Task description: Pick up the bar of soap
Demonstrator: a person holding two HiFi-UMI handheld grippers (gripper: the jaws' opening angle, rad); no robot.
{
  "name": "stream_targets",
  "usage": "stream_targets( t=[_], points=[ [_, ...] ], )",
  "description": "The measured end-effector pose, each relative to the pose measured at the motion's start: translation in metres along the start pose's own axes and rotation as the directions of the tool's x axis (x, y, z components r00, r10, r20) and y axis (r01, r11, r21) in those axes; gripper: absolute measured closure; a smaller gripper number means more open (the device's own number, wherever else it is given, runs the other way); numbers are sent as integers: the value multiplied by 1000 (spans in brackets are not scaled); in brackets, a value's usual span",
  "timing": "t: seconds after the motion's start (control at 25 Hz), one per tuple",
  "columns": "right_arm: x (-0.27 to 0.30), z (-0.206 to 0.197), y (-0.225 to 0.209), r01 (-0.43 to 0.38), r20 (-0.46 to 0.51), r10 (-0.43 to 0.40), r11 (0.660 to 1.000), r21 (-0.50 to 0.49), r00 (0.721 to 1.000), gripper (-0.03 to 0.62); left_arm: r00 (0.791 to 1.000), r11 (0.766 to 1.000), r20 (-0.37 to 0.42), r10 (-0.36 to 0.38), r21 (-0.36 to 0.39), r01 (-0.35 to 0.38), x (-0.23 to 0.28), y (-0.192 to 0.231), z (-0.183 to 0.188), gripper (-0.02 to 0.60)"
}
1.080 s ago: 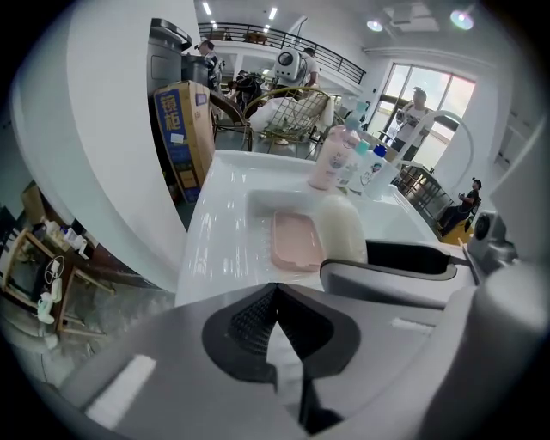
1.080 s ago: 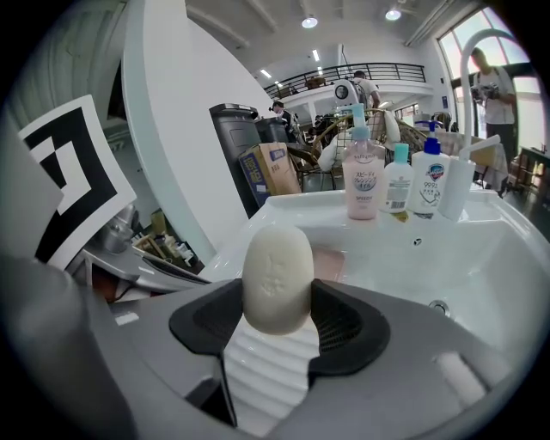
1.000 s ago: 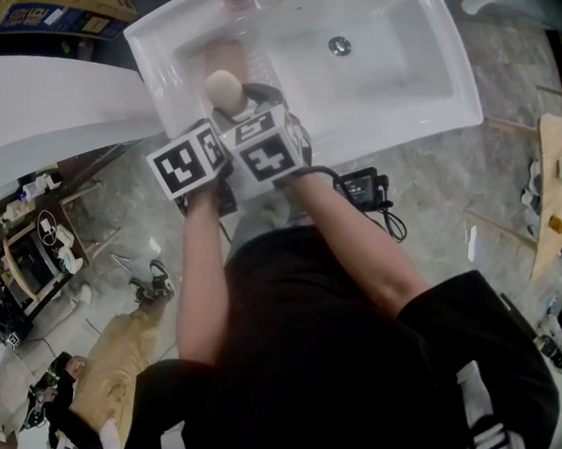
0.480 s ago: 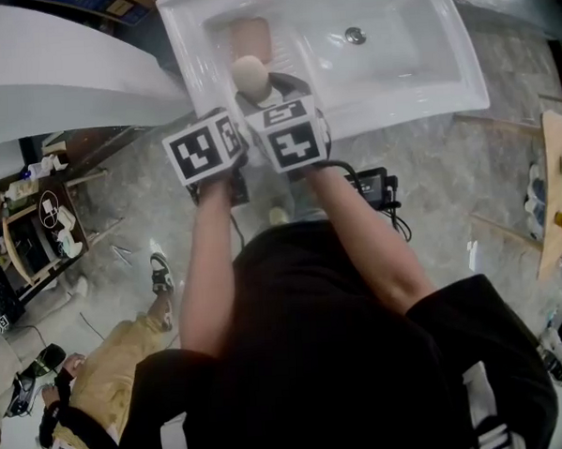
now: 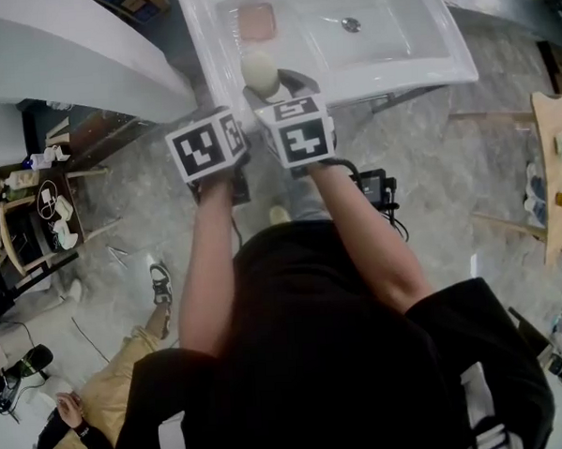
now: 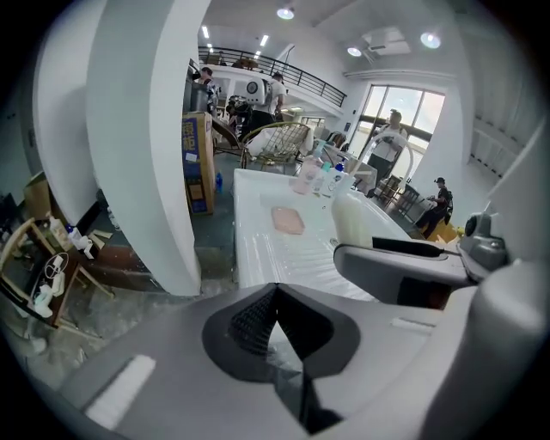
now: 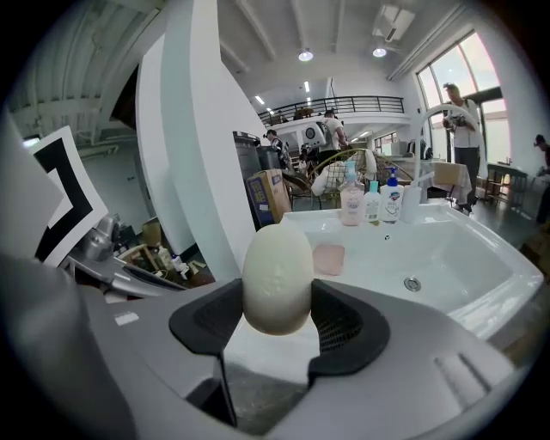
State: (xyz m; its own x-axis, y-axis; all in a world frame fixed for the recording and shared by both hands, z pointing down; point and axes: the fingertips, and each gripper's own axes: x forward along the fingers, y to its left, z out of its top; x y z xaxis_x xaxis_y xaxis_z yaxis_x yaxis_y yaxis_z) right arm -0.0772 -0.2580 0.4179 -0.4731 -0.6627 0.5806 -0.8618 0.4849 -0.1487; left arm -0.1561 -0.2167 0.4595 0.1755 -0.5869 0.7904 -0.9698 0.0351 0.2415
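Note:
The bar of soap (image 7: 277,277) is a cream oval, upright between the black pads of my right gripper (image 7: 277,325), which is shut on it. In the head view the soap (image 5: 260,72) hangs over the front left rim of the white sink (image 5: 423,66), ahead of the right gripper's marker cube (image 5: 300,131). A pink soap pad (image 5: 255,21) lies empty on the sink's left ledge. My left gripper (image 6: 273,331) is shut on nothing, just left of the right one, its cube (image 5: 206,146) beside the other.
A drain (image 5: 349,24) sits in the basin, and soap bottles (image 7: 369,202) stand at its back rim. A large white curved wall (image 5: 56,62) rises left of the sink. A black adapter with a cable (image 5: 373,188) lies on the stone floor. People stand in the background.
Both grippers have drawn back from the basin toward the person and risen a little, the right one carrying the soap away from the pink pad. The sink has slid toward the view's top.

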Motion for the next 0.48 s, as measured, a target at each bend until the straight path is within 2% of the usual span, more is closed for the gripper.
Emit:
stream_targets(
  t=[0.28, 0.48],
  points=[
    [-70, -47, 49, 10, 17, -9, 1000, -25, 1000, 327, 1000, 1000, -4, -18, 12, 18, -54, -7, -76, 581],
    [-90, -58, 63, 9, 15, -8, 999, -39, 1000, 327, 1000, 1000, -4, -27, 8, 28, -69, -9, -94, 581]
  ],
)
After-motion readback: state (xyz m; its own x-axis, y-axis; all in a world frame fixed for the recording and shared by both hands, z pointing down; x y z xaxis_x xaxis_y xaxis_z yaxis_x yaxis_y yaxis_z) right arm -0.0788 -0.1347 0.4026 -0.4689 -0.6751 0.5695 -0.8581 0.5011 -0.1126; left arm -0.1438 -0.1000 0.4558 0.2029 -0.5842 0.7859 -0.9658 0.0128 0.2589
